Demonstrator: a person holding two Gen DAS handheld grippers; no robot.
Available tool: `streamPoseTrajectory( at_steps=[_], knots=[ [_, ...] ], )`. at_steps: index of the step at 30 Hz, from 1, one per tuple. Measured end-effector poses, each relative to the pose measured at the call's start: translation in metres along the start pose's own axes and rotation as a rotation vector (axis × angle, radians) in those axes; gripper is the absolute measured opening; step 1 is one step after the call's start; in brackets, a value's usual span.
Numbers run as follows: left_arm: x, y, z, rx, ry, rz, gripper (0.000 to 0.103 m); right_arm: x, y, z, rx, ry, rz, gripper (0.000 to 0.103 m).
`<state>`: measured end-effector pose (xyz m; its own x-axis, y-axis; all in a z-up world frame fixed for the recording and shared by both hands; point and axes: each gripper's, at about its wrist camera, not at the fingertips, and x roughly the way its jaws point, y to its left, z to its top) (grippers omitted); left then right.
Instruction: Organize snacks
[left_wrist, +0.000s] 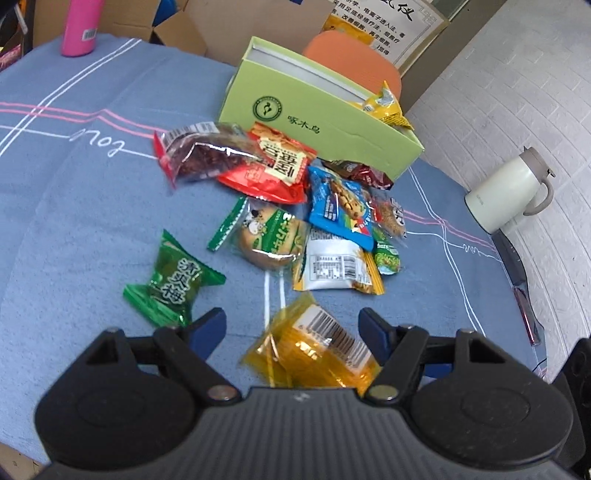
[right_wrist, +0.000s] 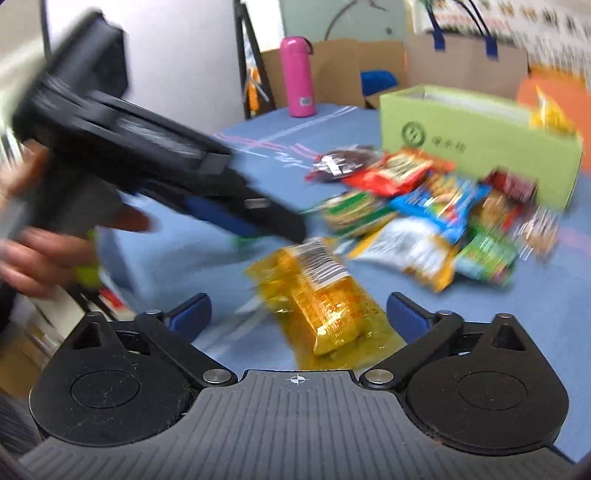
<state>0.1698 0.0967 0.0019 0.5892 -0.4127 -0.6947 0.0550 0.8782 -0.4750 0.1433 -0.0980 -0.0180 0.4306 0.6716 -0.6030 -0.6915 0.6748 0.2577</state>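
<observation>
A yellow snack packet (left_wrist: 314, 350) (right_wrist: 325, 306) with a barcode label lies flat on the blue cloth. It sits between the fingers of both grippers. My left gripper (left_wrist: 291, 325) is open; its right finger is at the packet's edge and its left finger stands clear. My right gripper (right_wrist: 298, 310) is open wide, and neither pad presses the packet. Beyond it lies a pile of snack packets (left_wrist: 325, 206) (right_wrist: 424, 210) in front of an open green box (left_wrist: 321, 122) (right_wrist: 480, 144). A yellow packet (left_wrist: 384, 105) is in the box. A green candy (left_wrist: 173, 280) lies apart on the left.
A hand (right_wrist: 48, 254) holds the left gripper at the left of the right wrist view, which is blurred. A pink bottle (left_wrist: 81, 26) (right_wrist: 297, 77) stands at the table's far side, a white jug (left_wrist: 509, 192) at its right edge. Cardboard boxes (right_wrist: 343, 70) stand behind.
</observation>
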Motion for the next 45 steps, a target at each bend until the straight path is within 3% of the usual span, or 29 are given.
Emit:
streamPoseTrajectory(
  at_steps=[5, 9, 14, 19, 21, 28, 36, 39, 44, 45],
  knots=[
    [-0.008, 0.006, -0.014, -0.081, 0.01, 0.016, 0.071, -0.002, 0.006, 0.001, -0.047, -0.037, -0.113, 0.092],
    [0.007, 0.001, -0.012, -0.1, 0.04, -0.018, 0.071, 0.018, 0.003, -0.003, -0.022, -0.006, -0.062, 0.084],
    [0.034, -0.021, -0.002, -0.014, 0.064, -0.013, 0.071, 0.027, 0.006, -0.009, 0.004, -0.023, -0.126, 0.081],
    [0.052, -0.037, 0.009, 0.076, 0.104, -0.018, 0.07, 0.026, 0.009, -0.017, 0.03, -0.061, -0.226, 0.087],
    [0.054, -0.039, 0.01, 0.092, 0.114, -0.012, 0.07, 0.025, 0.005, -0.016, 0.052, -0.062, -0.251, 0.093],
    [0.053, -0.04, 0.01, 0.119, 0.121, -0.007, 0.071, 0.023, 0.01, -0.015, 0.085, -0.057, -0.299, 0.092],
    [0.048, -0.043, 0.005, 0.131, 0.12, -0.012, 0.071, 0.007, 0.017, -0.024, 0.128, -0.096, -0.298, 0.079],
    [0.048, -0.043, 0.003, 0.137, 0.126, -0.013, 0.071, 0.005, 0.019, -0.025, 0.139, -0.1, -0.289, 0.069],
    [0.048, -0.044, -0.002, 0.147, 0.109, 0.001, 0.065, 0.008, 0.022, -0.029, 0.121, -0.098, -0.298, 0.067],
    [0.046, -0.044, -0.004, 0.154, 0.099, 0.004, 0.064, 0.007, 0.023, -0.03, 0.113, -0.103, -0.3, 0.055]
  ],
)
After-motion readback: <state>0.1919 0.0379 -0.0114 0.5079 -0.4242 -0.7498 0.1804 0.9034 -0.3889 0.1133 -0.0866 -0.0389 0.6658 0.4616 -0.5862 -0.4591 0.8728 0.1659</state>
